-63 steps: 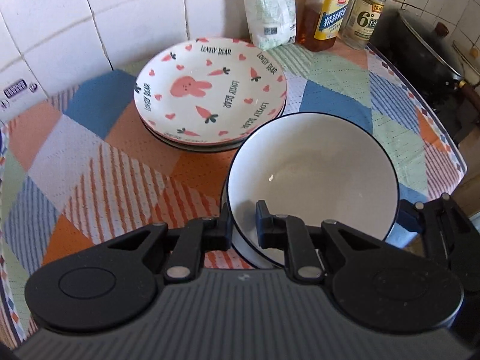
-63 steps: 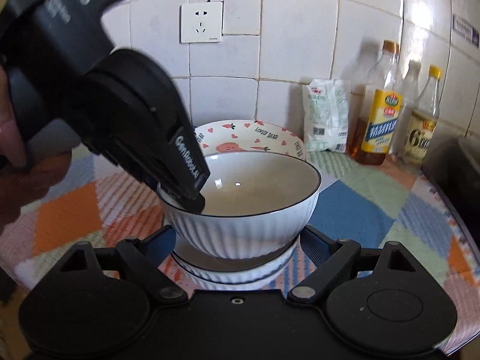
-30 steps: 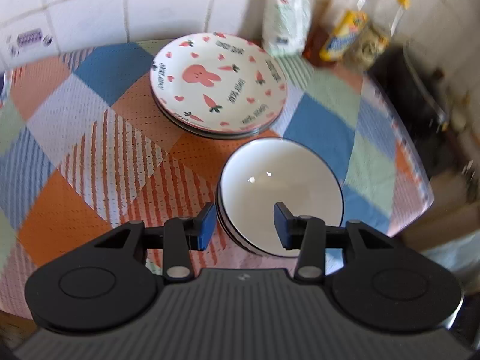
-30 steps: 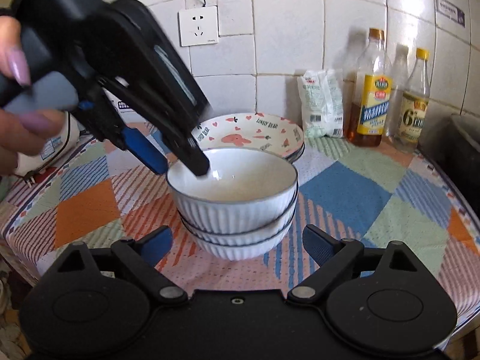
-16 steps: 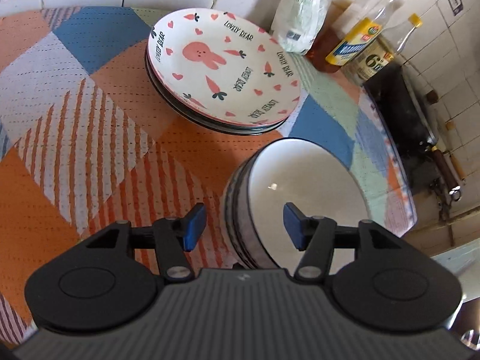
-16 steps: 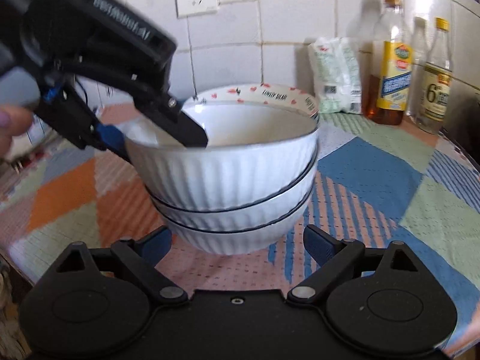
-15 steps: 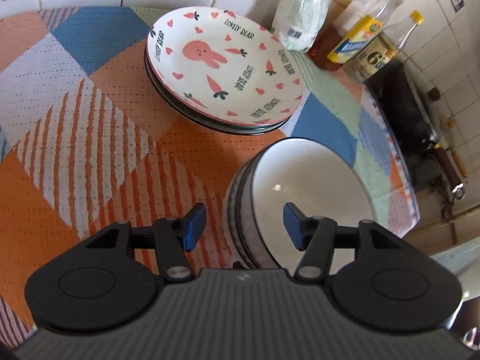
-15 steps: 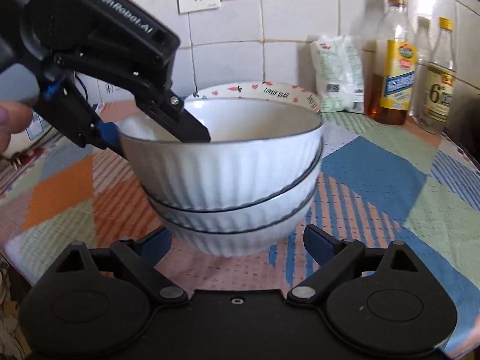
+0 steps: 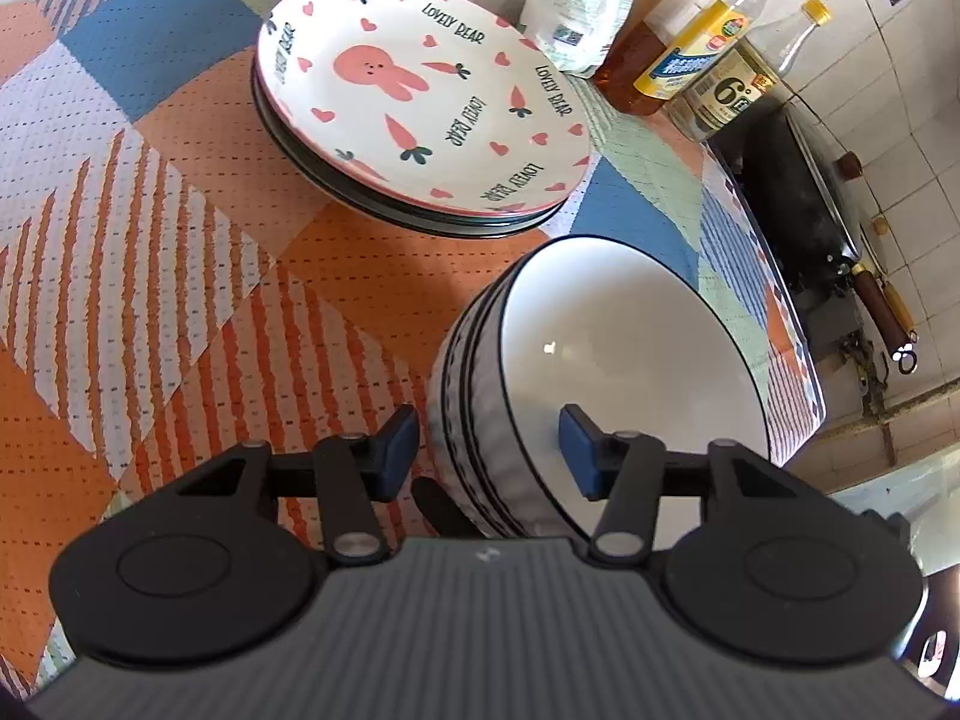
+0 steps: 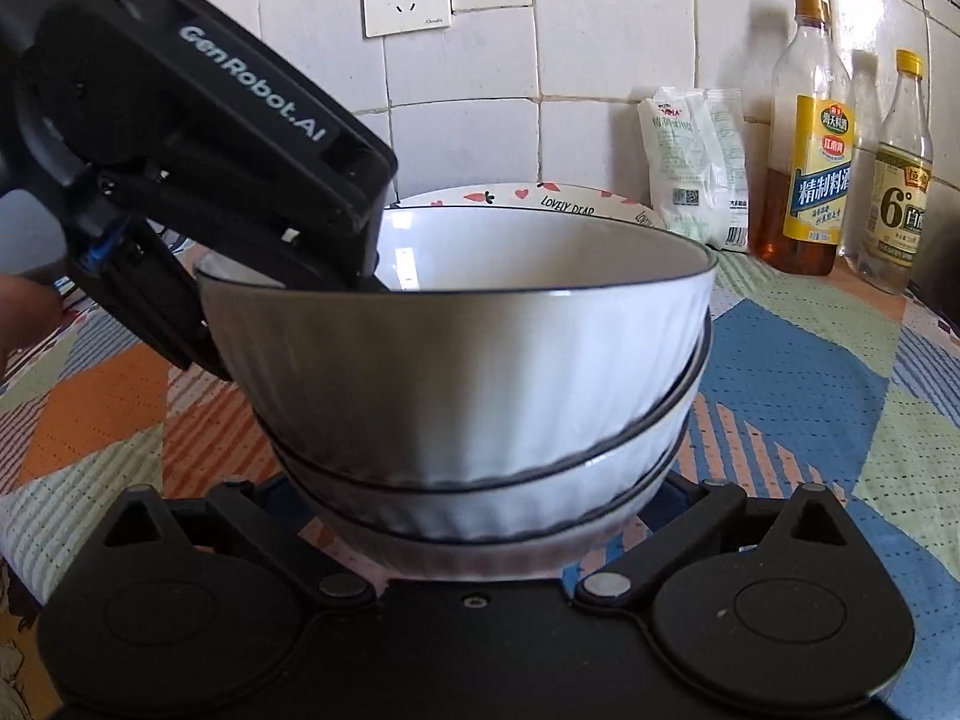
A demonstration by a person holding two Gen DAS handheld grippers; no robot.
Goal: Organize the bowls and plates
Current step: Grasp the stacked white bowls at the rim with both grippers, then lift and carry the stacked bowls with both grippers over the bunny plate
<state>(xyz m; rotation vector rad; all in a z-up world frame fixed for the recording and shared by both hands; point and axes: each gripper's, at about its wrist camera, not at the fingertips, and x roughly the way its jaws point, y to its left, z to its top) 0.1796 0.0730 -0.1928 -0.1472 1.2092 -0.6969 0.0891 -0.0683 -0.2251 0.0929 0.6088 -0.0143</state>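
left hand-held gripper (image 9: 487, 450) closing; right hand-held gripper (image 10: 474, 504) opening — angled down

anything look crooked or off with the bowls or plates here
The top bowl sits askew in the bowl stack: its rim is higher on the right. The left gripper straddles its rim, jaws closing, pads not yet pressing. The plates look neatly stacked. Nothing spilled or chipped.

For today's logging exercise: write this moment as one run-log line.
left gripper: closing, fingers straddle top bowl rim | right gripper: opening, either side of bowl stack's base | plates: stacked
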